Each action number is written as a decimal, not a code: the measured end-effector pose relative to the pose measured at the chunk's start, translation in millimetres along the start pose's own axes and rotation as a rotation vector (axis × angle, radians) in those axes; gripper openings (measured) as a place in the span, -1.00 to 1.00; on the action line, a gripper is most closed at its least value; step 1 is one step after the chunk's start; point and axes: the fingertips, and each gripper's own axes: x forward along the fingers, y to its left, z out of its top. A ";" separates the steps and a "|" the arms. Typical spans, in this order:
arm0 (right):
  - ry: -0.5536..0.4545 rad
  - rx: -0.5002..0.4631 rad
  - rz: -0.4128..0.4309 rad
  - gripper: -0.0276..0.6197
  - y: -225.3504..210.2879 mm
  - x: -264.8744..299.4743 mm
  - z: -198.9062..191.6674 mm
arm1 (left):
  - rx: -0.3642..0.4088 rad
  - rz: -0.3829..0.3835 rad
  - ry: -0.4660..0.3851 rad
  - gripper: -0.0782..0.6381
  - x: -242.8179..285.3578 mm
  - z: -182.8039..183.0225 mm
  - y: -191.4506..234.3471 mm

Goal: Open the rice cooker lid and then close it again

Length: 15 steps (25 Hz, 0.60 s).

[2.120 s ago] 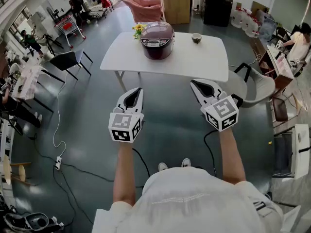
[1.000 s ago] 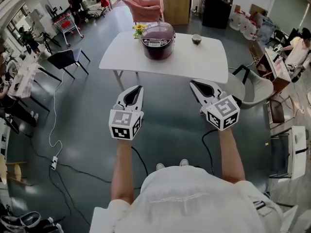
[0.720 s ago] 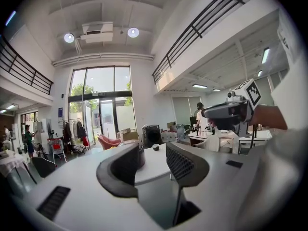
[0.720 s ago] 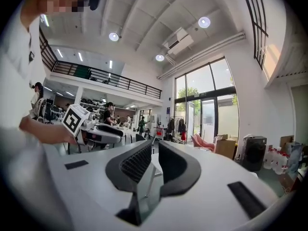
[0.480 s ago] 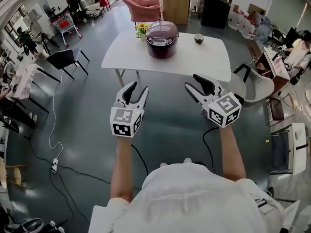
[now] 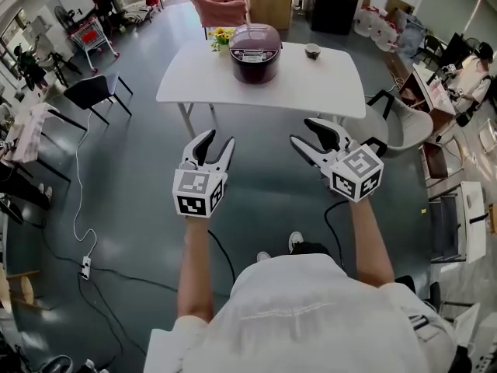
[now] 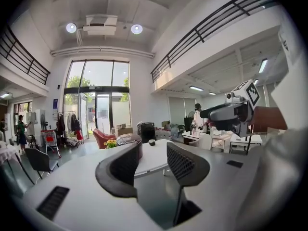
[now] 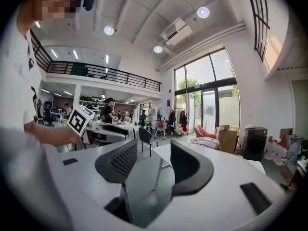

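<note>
Your left gripper and right gripper have just been opening, both empty, over open floor, well short of the table near edge. The cooker sits at the far edge.

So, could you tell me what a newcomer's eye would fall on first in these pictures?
Probably the left hand-held gripper and right hand-held gripper held out over the grey floor in the foreground, their jaws having just been opening with nothing between them. Beyond them, the dark rice cooker, lid shut, stands near the far edge of the white table.
</note>
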 end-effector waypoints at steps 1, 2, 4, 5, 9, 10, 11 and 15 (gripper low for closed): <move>0.004 0.000 -0.002 -0.20 0.9 1.2 1.0 | -0.004 -0.004 -0.001 -0.22 -0.9 -1.0 0.8; 0.005 -0.001 -0.005 -0.20 1.5 2.1 2.5 | -0.006 -0.008 -0.002 -0.22 -1.9 -1.6 1.6; 0.005 -0.003 -0.014 -0.20 0.8 3.2 5.9 | -0.011 -0.012 -0.003 -0.22 -3.2 -2.0 2.5; 0.005 -0.004 -0.018 -0.20 -0.2 3.5 6.6 | -0.014 -0.014 -0.003 -0.22 -3.2 -2.2 2.6; 0.012 0.005 -0.025 -0.12 -5.6 8.5 1.6 | -0.018 -0.021 0.005 -0.22 -0.9 -6.3 4.3; 0.013 0.009 -0.023 -0.12 -6.5 10.9 0.2 | -0.019 -0.021 0.007 -0.22 -0.1 -7.4 6.2; 0.013 0.013 -0.019 -0.12 -7.2 13.7 -0.7 | -0.020 -0.019 0.009 -0.22 0.7 -8.2 8.4; -0.001 0.030 -0.016 -0.23 -16.4 27.6 0.0 | -0.017 -0.015 0.021 -0.22 9.1 -11.2 19.5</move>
